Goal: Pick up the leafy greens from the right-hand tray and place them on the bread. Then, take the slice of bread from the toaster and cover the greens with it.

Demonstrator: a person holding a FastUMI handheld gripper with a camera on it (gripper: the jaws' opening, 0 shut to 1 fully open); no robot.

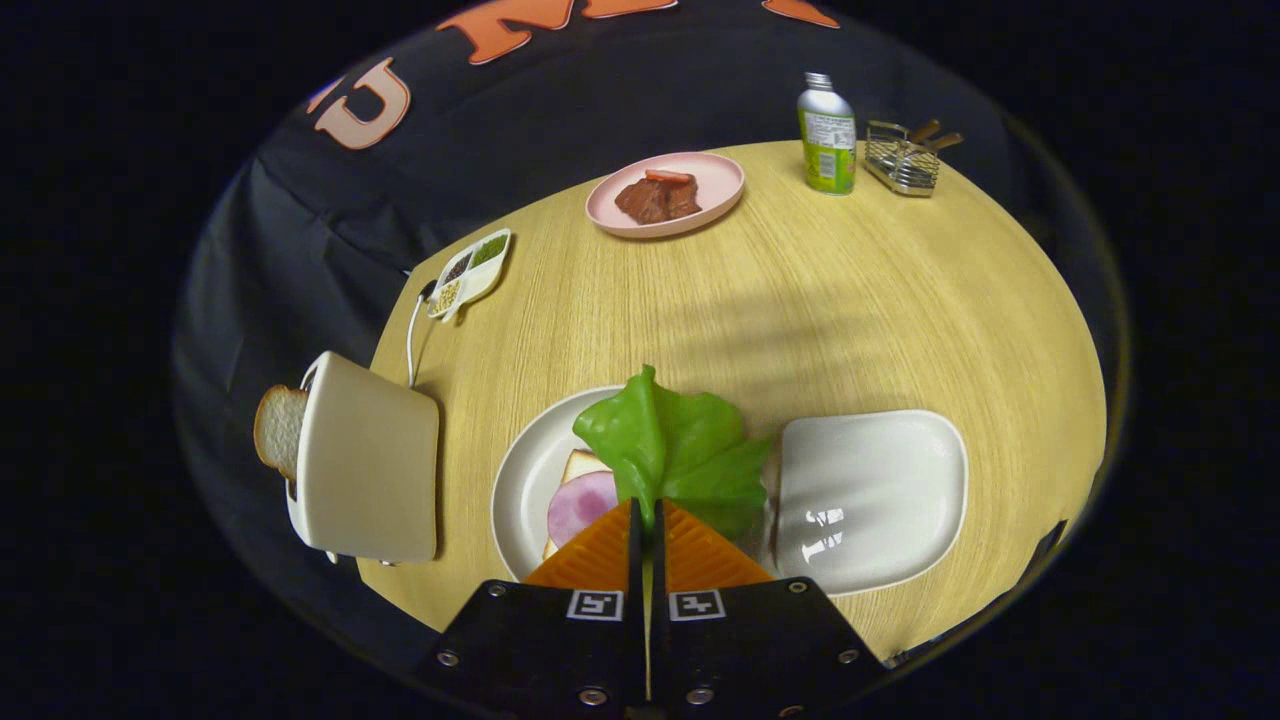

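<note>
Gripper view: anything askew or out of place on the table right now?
Nothing spilled or damaged. The gripper is shut on the lettuce leaf, held over the round plate with ham and bread. The right-hand tray sits bare; the bread slice sits in the toaster.

We see a round light wooden table (800, 300). Near us a white round plate (525, 480) lies on it, with an empty white tray (870, 490) just to its right and a toaster (365, 465) at the left edge. Farther off sit a small divided dish (470, 272) on the left, a pink plate (720, 185), a bottle (827, 135) and a wire rack (900, 160) at the far right.

The gripper (648, 520) has its fingers pinched tight on the leafy greens (670, 445).
</note>
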